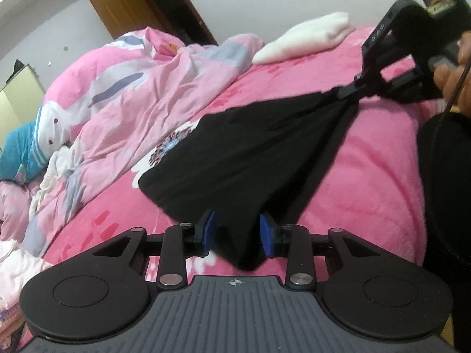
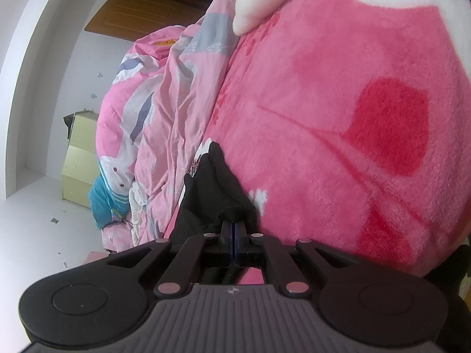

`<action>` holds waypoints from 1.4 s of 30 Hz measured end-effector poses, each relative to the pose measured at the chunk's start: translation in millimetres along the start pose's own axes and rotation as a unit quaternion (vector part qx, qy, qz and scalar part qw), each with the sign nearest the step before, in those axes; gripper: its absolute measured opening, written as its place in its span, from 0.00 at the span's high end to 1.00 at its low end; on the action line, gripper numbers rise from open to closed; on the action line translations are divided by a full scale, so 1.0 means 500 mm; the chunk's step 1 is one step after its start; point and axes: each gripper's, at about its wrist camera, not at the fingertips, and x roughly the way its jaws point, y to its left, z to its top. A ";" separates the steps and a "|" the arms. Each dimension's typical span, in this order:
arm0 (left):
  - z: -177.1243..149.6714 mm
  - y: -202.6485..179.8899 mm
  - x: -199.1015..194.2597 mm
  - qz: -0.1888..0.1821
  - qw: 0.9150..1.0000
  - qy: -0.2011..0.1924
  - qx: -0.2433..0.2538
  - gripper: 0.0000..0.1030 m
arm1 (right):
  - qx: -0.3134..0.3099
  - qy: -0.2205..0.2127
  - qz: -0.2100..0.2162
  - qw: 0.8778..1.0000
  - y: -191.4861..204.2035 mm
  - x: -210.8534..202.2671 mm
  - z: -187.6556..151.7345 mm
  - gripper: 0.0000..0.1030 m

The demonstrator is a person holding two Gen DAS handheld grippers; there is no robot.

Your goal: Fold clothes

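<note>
Two grippers on one black garment [image 1: 235, 153], which lies stretched across the pink blanket [image 1: 368, 161] of the bed, between the crumpled duvet [image 1: 123, 94] along the far side and the near edge where the person stands. Right gripper [image 1: 350, 89] is clamped tight on a bunched corner, pads together in its own view with cloth gathered at the tips [image 2: 234, 226], lifting that end clear of the blanket. Left gripper [image 1: 237, 232] has its blue pads [image 1: 209, 229] apart with the other corner sitting in the gap; not pinching as far as I can tell. Looks like a hold-both-corners stage of a fold, but whether this is spreading flat or carrying an edge over, the frames don't settle. To do it well: close left fully on the hem rather than loose bulk, keep even tension between both grips so the edge runs straight, and keep both ends level so the cloth doesn't twist. Fabric is soft and dark, so creases are hard to read; watch the outline against the pink. Folded white item [image 1: 306, 35] near the far corner, well apart, no interference.
</note>
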 end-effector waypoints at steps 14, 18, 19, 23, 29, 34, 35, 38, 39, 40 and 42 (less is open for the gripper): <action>-0.013 -0.002 -0.038 0.019 0.999 -0.034 0.029 0.98 | -0.025 -0.003 0.007 1.000 0.020 -0.016 -0.004 1.00; -0.017 0.003 -0.042 0.006 0.999 -0.034 0.033 0.98 | -0.033 -0.001 0.004 0.999 0.025 -0.022 -0.009 1.00; -0.019 0.001 -0.042 0.004 0.999 -0.034 0.036 0.99 | -0.032 -0.001 0.002 0.999 0.024 -0.022 -0.010 1.00; -0.026 -0.006 -0.043 -0.004 0.999 -0.033 0.043 0.99 | -0.030 0.000 -0.006 1.000 0.021 -0.024 -0.014 1.00; -0.031 -0.004 -0.032 -0.016 0.999 -0.029 0.041 0.99 | -0.037 0.001 -0.016 0.999 0.019 -0.024 -0.016 1.00; -0.044 -0.006 -0.016 -0.034 0.999 -0.015 0.032 0.99 | -0.033 0.006 -0.026 0.999 0.011 -0.017 -0.015 1.00; -0.045 -0.002 -0.013 -0.038 0.999 -0.014 0.027 0.99 | -0.031 0.009 -0.027 0.999 0.009 -0.015 -0.014 1.00; -0.047 0.021 -0.016 -0.057 0.998 -0.018 -0.011 0.95 | -0.021 0.025 -0.024 0.999 0.004 -0.015 -0.006 0.99; -0.049 0.032 -0.017 -0.067 0.997 -0.019 -0.027 0.93 | -0.014 0.031 -0.022 0.999 -0.001 -0.017 -0.003 0.99; -0.052 0.043 -0.019 -0.077 0.996 -0.021 -0.042 0.91 | -0.008 0.033 -0.021 0.999 -0.005 -0.020 0.001 0.99; -0.060 0.064 -0.024 -0.093 0.993 -0.024 -0.067 0.80 | 0.002 0.033 -0.021 0.999 -0.012 -0.031 0.008 0.97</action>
